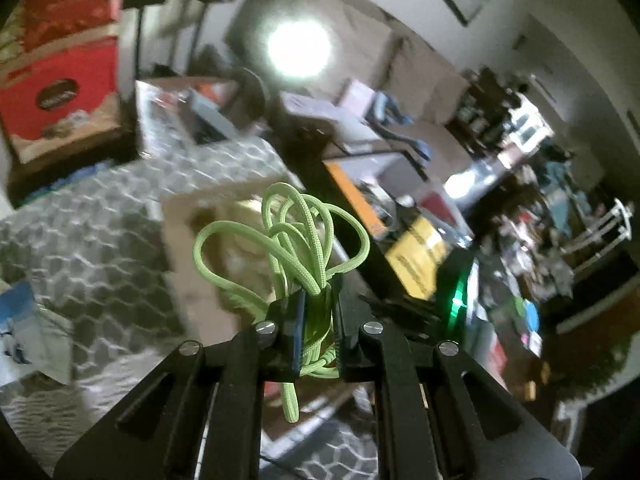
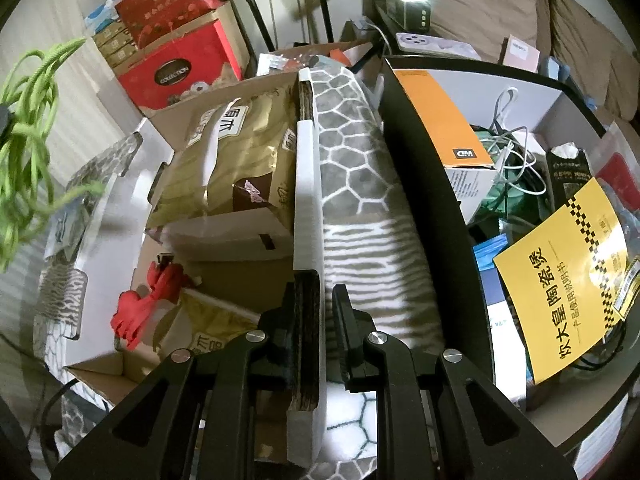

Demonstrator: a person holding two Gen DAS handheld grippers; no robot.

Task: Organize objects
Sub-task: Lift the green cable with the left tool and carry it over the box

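My left gripper [image 1: 317, 312] is shut on a coiled lime-green cord [image 1: 292, 240] and holds it in the air above a cardboard box [image 1: 188, 248]. The cord also shows at the far left of the right wrist view [image 2: 28, 128]. My right gripper [image 2: 314, 312] stands astride the white flap edge [image 2: 306, 184] of the patterned cardboard box; its jaws look pressed onto the flap. Inside that box lie gold snack bags [image 2: 236, 148] and a red item [image 2: 140, 312].
A black bin [image 2: 416, 168] on the right holds an orange box [image 2: 444, 116], white cables [image 2: 512, 152] and a yellow packet [image 2: 560, 276]. Red gift boxes [image 2: 176, 48] are stacked at the back left. A bright lamp [image 2: 408, 4] stands behind.
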